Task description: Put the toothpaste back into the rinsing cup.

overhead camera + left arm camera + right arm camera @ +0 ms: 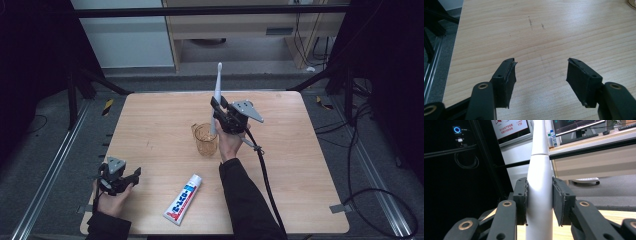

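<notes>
A slim white electric toothbrush is held nearly upright, clamped by its thick handle between the jaws of the right gripper, its lower end just above the rim of a clear amber plastic cup near the middle of the pale wooden table. The left gripper is kept low near the table's front-left corner, jaws apart with nothing between them. A white, red-and-blue toothpaste tube lies flat near the front edge. Bare wood is left open toward the right and far edges.
</notes>
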A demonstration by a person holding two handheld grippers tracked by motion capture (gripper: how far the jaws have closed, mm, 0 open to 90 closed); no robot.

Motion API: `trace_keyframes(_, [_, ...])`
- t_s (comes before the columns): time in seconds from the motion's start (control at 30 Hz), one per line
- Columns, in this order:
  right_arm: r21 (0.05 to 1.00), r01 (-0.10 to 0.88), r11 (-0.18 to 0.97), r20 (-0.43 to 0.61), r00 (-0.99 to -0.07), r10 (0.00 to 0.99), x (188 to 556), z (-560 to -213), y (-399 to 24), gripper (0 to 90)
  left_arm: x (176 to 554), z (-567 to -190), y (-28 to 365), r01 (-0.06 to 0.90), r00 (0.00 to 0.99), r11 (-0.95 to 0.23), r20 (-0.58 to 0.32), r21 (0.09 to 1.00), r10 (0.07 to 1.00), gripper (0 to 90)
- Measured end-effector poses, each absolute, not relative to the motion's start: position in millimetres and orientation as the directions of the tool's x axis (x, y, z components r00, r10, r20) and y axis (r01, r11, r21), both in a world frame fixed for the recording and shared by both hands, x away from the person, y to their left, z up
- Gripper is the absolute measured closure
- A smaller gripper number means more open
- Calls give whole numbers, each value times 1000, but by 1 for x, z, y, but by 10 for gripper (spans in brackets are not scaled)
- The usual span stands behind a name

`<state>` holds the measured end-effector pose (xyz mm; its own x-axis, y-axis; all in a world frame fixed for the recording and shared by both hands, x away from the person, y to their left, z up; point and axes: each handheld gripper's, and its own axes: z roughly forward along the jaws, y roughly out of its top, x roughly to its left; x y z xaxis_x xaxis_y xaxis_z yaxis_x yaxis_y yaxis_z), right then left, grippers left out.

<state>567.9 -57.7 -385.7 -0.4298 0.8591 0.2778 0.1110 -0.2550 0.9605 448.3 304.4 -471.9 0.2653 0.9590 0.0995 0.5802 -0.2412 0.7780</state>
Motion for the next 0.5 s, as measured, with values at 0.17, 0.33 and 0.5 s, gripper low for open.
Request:
trace_keyframes(0.17, [962, 124, -244, 274, -432, 859, 573, -393, -53, 670, 448, -472, 304, 581, 266, -242, 100, 777, 959, 389])
trace_keyframes(0.33, [965, 137, -222, 260, -431, 864, 575, -398, -50, 669, 448, -472, 305, 581, 265, -242, 101, 777, 959, 388])
trace_keyframes(0.5, [969, 145, -200, 244, -437, 866, 575, -401, -47, 669, 448, -472, 304, 582, 266, -244, 102, 776, 959, 388])
